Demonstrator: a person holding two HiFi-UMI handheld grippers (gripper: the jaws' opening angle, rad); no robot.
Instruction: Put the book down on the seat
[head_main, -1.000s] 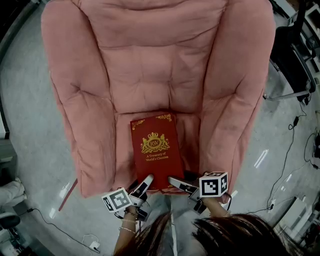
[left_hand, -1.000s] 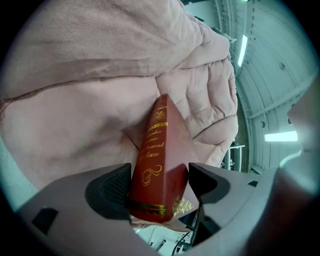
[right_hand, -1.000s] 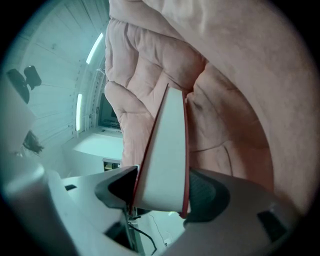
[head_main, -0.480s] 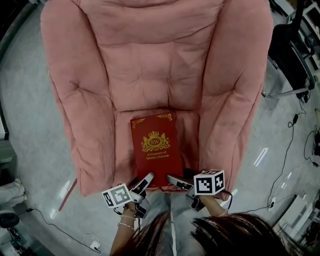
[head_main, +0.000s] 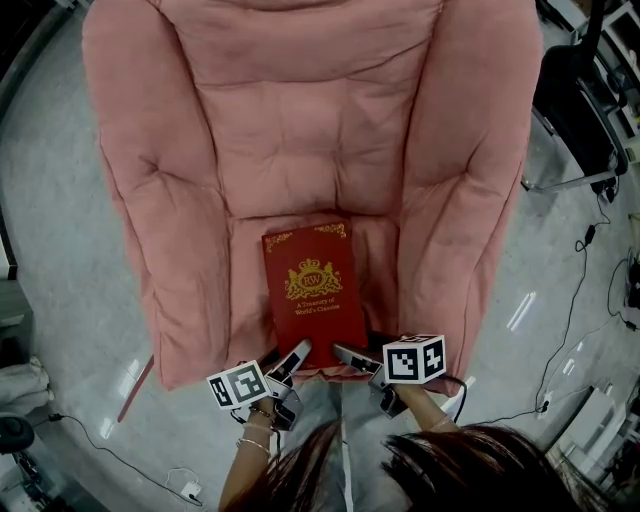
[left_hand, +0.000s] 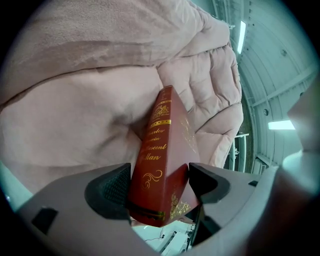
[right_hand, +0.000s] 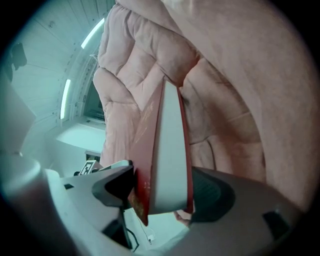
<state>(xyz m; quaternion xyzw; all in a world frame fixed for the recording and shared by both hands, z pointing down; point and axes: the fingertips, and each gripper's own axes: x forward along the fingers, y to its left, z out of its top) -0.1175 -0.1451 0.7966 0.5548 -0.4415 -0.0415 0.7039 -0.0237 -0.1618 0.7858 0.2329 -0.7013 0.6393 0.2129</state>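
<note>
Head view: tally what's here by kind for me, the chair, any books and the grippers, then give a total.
Armchair, pink: 1
Book, red: 1
Grippers: 2, the left gripper and the right gripper, whose jaws have just been opening with the book between them
Total: 4

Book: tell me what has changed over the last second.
The book has edged slightly farther onto the seat. The jaws of the right hand-held gripper have just been opening, with the book still between them. The left hand-held gripper stays clamped on the book's spine corner, and the book stays cover up.
</note>
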